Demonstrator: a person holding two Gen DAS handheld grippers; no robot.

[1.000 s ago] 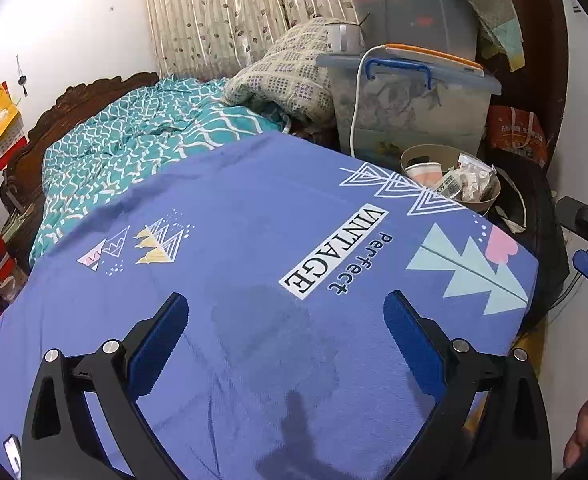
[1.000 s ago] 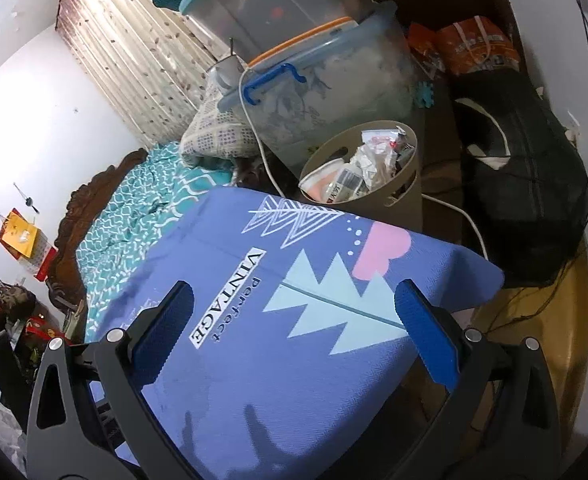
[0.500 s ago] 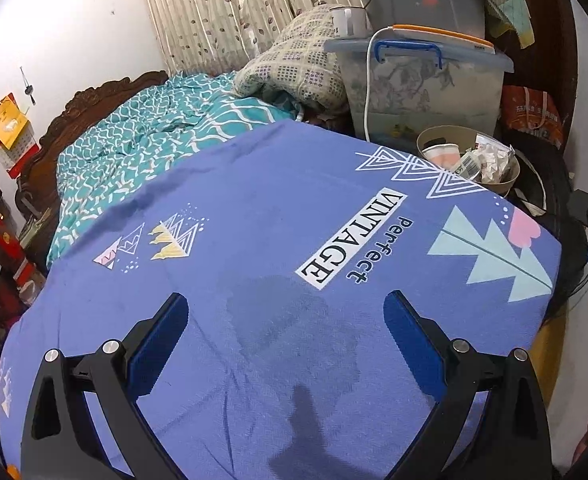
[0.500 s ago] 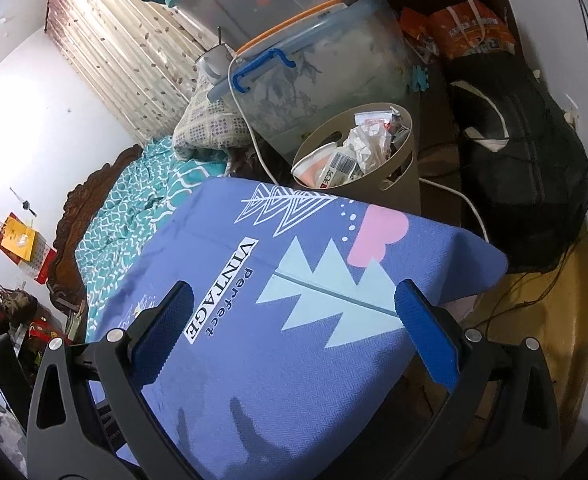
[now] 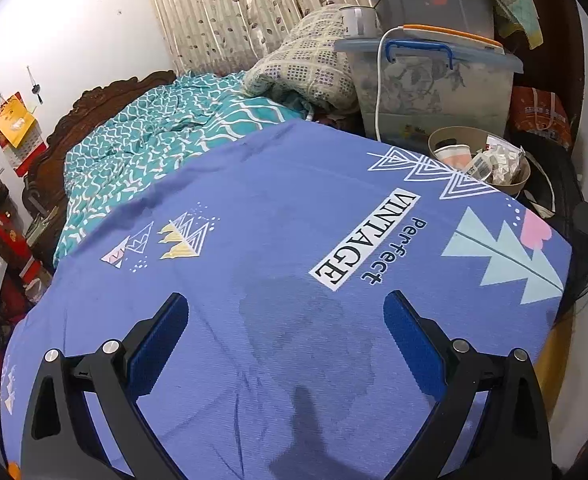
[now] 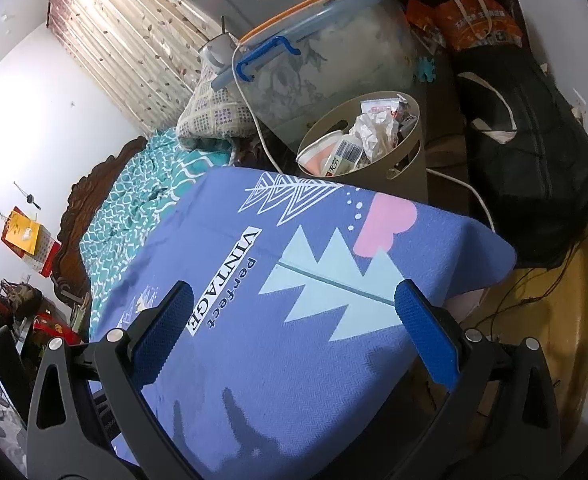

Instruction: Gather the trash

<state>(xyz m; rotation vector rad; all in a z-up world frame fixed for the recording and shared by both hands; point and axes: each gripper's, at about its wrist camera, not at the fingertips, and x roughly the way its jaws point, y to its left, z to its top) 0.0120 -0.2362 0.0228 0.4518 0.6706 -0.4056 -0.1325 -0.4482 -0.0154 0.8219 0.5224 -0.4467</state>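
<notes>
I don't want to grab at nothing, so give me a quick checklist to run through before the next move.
1. Left gripper open and empty: ok.
2. Right gripper open and empty: ok.
3. Loose trash in reach on the blue tablecloth: not ok, none visible on it.
4. Beige wastebasket located, beyond the cloth's far edge: ok.
5. Room left in the wastebasket: cannot tell; crumpled paper and wrappers reach near the rim.
6. White cable clear of the path: not ok, it runs right beside the wastebasket.
</notes>
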